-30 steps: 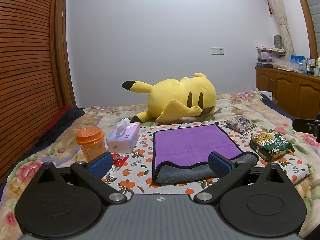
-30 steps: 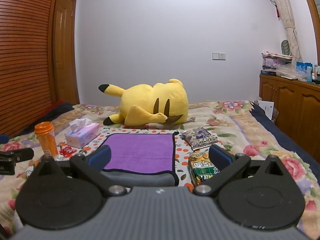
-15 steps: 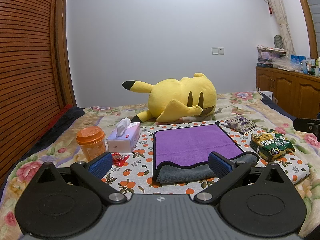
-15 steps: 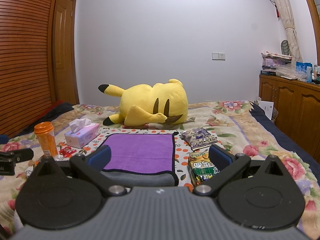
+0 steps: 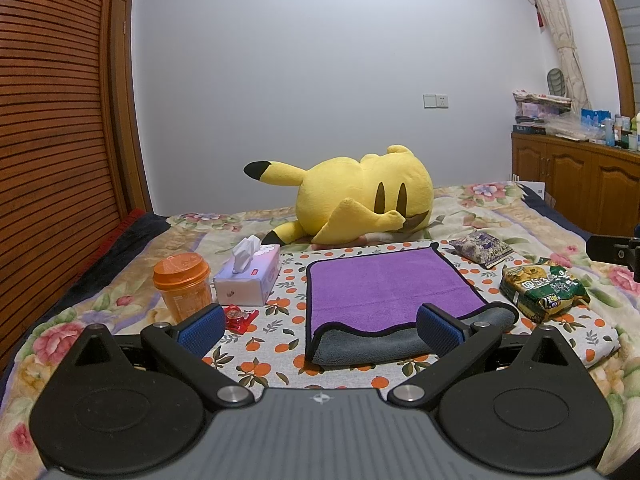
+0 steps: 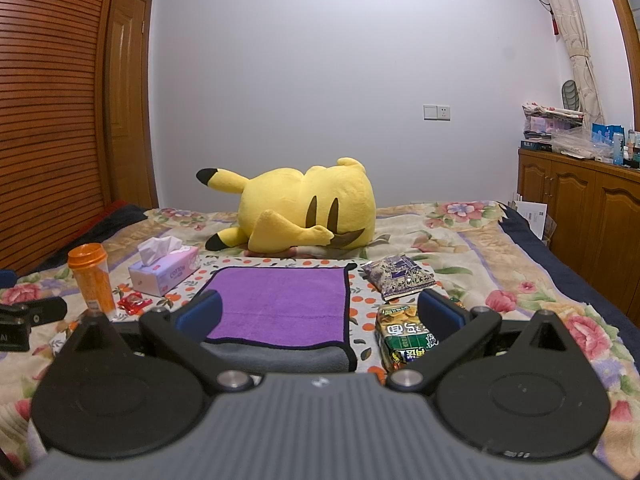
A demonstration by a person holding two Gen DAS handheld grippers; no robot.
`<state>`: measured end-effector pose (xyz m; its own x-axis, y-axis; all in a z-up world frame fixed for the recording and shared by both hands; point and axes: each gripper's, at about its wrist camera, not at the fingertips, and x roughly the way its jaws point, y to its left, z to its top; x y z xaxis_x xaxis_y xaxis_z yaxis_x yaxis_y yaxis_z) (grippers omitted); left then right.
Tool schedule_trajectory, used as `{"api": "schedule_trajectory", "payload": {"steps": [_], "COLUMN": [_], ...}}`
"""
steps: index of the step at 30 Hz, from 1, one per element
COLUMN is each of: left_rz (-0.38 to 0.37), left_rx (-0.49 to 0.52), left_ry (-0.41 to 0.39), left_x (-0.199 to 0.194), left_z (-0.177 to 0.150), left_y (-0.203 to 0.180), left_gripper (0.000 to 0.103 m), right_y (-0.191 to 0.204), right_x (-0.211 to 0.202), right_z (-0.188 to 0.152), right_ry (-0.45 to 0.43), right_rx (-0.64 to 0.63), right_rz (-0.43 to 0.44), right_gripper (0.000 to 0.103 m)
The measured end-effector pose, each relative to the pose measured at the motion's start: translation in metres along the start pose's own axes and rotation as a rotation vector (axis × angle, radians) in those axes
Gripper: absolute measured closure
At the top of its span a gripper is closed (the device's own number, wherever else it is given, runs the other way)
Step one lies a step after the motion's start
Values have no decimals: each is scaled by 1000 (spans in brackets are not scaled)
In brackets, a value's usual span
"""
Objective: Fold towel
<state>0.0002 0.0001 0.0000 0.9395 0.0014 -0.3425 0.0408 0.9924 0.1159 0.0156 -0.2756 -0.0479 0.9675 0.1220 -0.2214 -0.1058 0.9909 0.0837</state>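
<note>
A purple towel (image 5: 384, 286) with a grey underside and black trim lies folded over on the orange-print cloth (image 5: 280, 320) on the bed; its grey fold faces me. It also shows in the right wrist view (image 6: 280, 304). My left gripper (image 5: 320, 328) is open and empty, held just short of the towel's near edge. My right gripper (image 6: 320, 316) is open and empty, also just short of the near edge, with its right finger over a green snack bag (image 6: 404, 336).
A yellow plush toy (image 5: 360, 200) lies behind the towel. An orange-lidded cup (image 5: 184, 284), a tissue box (image 5: 248, 280) and a red wrapper (image 5: 238, 316) sit to its left. A purple packet (image 5: 480, 248) and the green snack bag (image 5: 540, 292) sit to its right. A wooden cabinet (image 5: 580, 184) stands at far right.
</note>
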Motion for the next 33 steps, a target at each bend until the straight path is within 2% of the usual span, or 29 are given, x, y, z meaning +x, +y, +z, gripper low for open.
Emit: {"api": "schedule_trajectory", "payload": {"steps": [33], "left_rz": [1], "left_rx": [2], "left_ry": [1], "left_x": [0], "left_z": [0], "left_y": [0], "left_gripper": [0], "right_y": [-1], "right_x": [0], "right_z": [0], "right_ry": [0], "right_rx": [0], "right_rz": [0], "right_gripper": [0]}}
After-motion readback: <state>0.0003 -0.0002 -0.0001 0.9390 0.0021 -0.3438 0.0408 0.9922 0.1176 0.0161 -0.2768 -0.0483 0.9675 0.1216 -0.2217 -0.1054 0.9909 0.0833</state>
